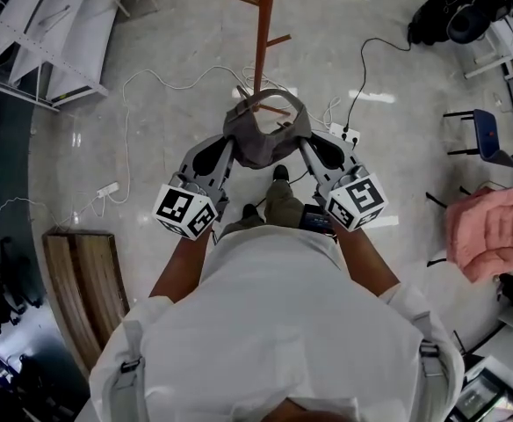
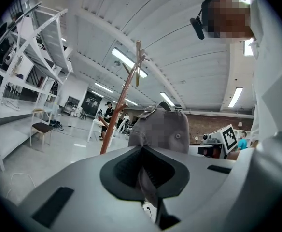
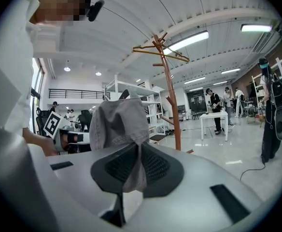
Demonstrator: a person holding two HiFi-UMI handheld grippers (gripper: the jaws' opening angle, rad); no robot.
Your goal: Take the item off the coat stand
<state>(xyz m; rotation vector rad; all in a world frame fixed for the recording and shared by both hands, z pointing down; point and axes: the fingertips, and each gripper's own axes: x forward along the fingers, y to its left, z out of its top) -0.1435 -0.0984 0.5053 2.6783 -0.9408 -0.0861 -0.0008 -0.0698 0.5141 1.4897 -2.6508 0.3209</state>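
A grey cap [image 1: 261,139] hangs between my two grippers in front of the person, a little off the wooden coat stand [image 1: 261,33]. My left gripper [image 1: 228,143] is shut on the cap's left edge. My right gripper [image 1: 305,143] is shut on its right edge. In the left gripper view, cloth of the cap [image 2: 167,129] is pinched in the left gripper [image 2: 143,178], with the coat stand [image 2: 121,110] behind. The right gripper view shows the cap [image 3: 119,122] rising from the right gripper [image 3: 131,170], the coat stand [image 3: 170,95] beyond it with bare pegs.
White cables and a power strip [image 1: 107,189] lie on the shiny floor near the stand's foot. A wooden bench [image 1: 85,293] is at the left, white shelving [image 1: 46,33] at top left. A pink padded chair [image 1: 489,231] and a blue chair [image 1: 485,130] stand right. A person [image 3: 269,110] stands nearby.
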